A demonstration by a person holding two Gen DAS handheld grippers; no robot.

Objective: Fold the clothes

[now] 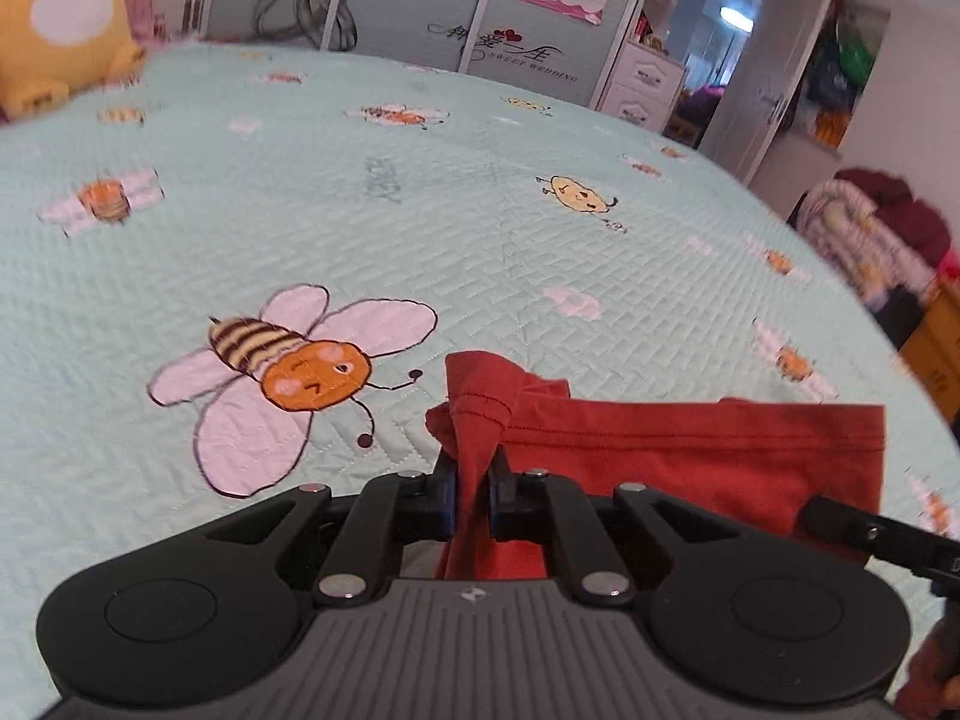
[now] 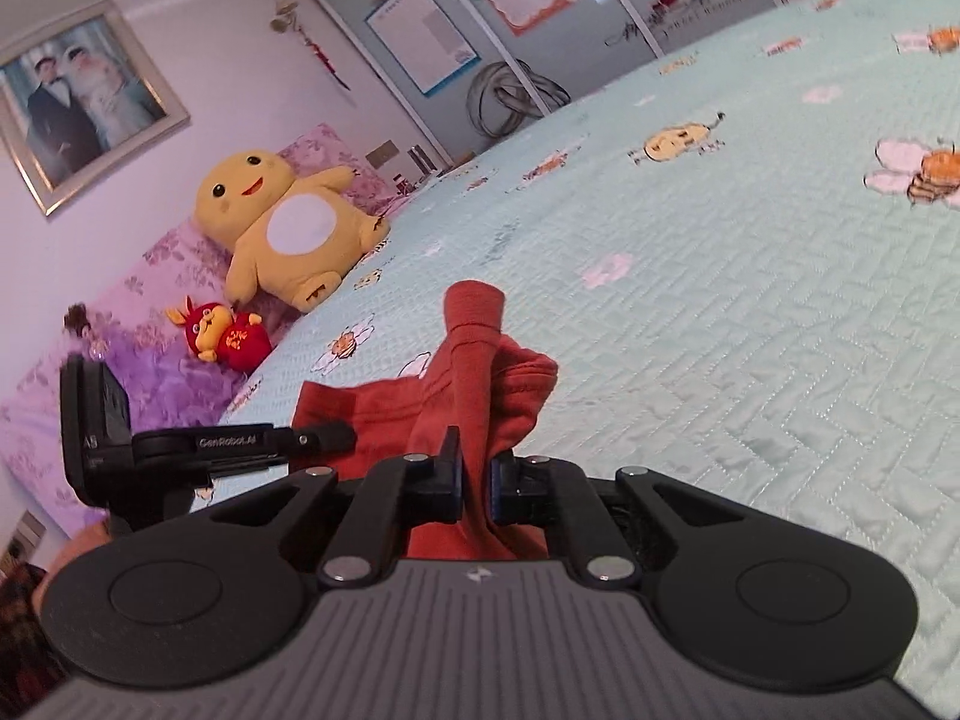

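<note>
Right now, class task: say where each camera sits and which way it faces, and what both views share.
Left wrist: sits on the left claw, looking across the bee quilt toward the wardrobe doors; its black fingers show.
Right wrist: sits on the right claw, facing the yellow plush and wall photo.
Shared: the red garment, pinched by both claws, and the quilt.

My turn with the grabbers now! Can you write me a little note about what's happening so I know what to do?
Left gripper: shut on a bunched corner of the red garment.
Right gripper: shut on another bunched corner of it.
The garment hangs between them, low over the bee quilt; a yellow plush toy sits near the pillows.
Done: both corners gripped. No neat fold shows yet.
Left: probably lay it flat, then fold it.
</note>
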